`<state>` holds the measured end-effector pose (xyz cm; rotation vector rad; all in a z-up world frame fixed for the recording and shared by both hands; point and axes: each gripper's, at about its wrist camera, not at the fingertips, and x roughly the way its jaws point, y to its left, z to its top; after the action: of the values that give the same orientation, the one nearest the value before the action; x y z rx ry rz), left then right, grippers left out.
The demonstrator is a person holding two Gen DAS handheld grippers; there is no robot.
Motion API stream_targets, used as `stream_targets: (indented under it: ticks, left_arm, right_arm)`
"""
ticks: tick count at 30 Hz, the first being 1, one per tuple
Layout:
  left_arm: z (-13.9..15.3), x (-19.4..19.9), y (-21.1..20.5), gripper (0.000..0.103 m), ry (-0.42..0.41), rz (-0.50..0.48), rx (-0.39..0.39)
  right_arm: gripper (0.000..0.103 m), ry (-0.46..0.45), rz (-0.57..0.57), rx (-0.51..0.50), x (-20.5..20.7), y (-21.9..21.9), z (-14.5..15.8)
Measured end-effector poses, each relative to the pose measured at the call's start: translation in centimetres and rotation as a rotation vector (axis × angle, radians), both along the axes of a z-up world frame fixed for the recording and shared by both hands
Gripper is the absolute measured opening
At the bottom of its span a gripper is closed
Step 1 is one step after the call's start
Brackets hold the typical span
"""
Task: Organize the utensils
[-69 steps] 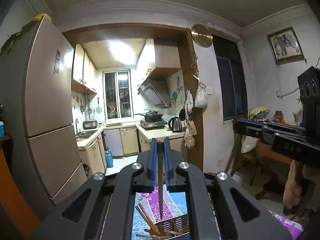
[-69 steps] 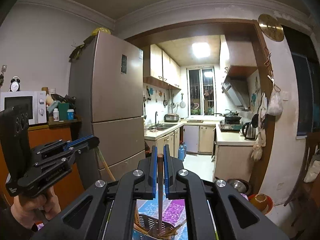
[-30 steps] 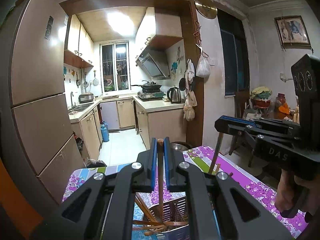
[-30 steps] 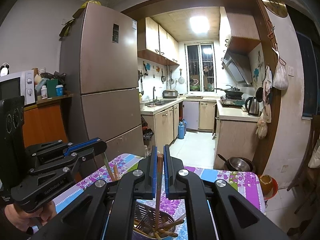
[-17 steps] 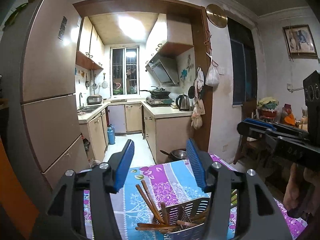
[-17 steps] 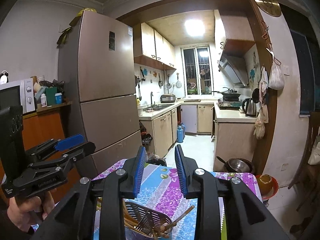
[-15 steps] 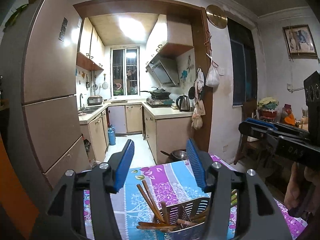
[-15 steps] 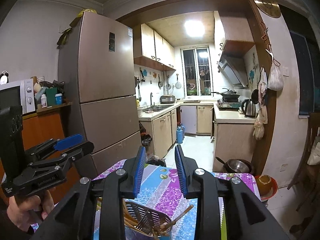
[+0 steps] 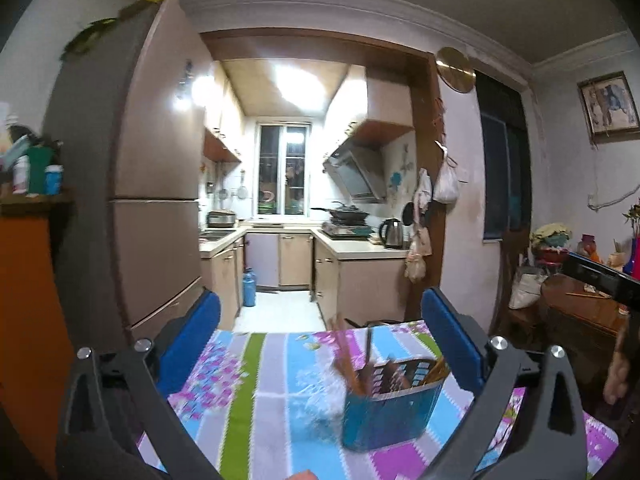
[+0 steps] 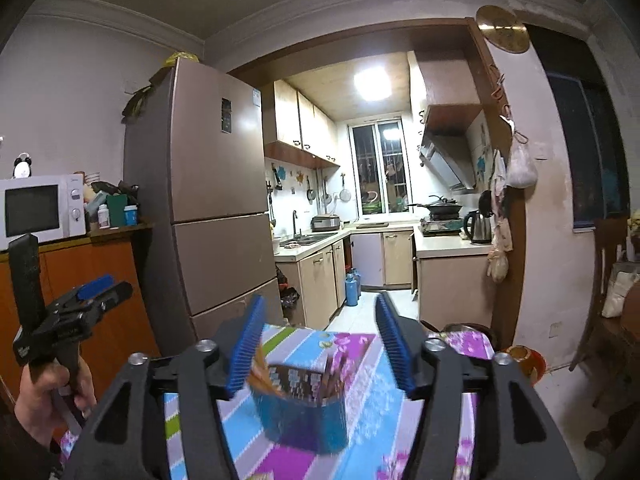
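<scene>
A blue utensil holder (image 9: 394,410) with a metal mesh insert stands on the flowered tablecloth (image 9: 256,380), blurred by motion. Several wooden chopsticks (image 9: 352,362) lean inside it. My left gripper (image 9: 320,340) hangs back from the holder with its jaws opening wide and nothing between the pads. In the right wrist view the holder (image 10: 304,414) sits low between the blue pads of my right gripper (image 10: 320,344). Its jaws are opening too and the pads touch nothing. At the left of that view a hand (image 10: 48,400) holds the left gripper (image 10: 86,300).
A tall brown fridge (image 10: 216,200) stands left of the table. A microwave (image 10: 40,210) sits on an orange cabinet (image 10: 100,280). Beyond the table's far edge the kitchen floor opens. A dark wooden table (image 9: 580,312) is at the right, and a metal pot (image 10: 464,330) sits on the floor.
Each gripper was shut on one upright chopstick over the holder; both have opened and let go. Both have drawn back from the holder, which now shows whole and farther off.
</scene>
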<state>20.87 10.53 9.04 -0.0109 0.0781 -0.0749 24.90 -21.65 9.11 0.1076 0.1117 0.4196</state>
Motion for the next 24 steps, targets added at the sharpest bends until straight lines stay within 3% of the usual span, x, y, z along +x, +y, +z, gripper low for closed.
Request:
stream_targets:
  ticks: [7, 11, 24]
  left_arm:
    - [-3.9, -4.6, 1.3, 0.097, 0.057, 0.058, -0.054]
    - [-6.1, -6.8, 0.2, 0.097, 0.088, 0.064, -0.018]
    - [-10.0, -12.2, -1.9, 0.097, 0.128, -0.022, -0.008]
  right_arm:
    - [0.086, 0.030, -0.003, 0.008, -7.5, 0.7, -5.2]
    - [0.097, 0.046, -0.001, -0.005, -10.7, 2.1, -7.4]
    - [0.098, 0.081, -0.029, -0.024, -16.4, 5.4, -10.3]
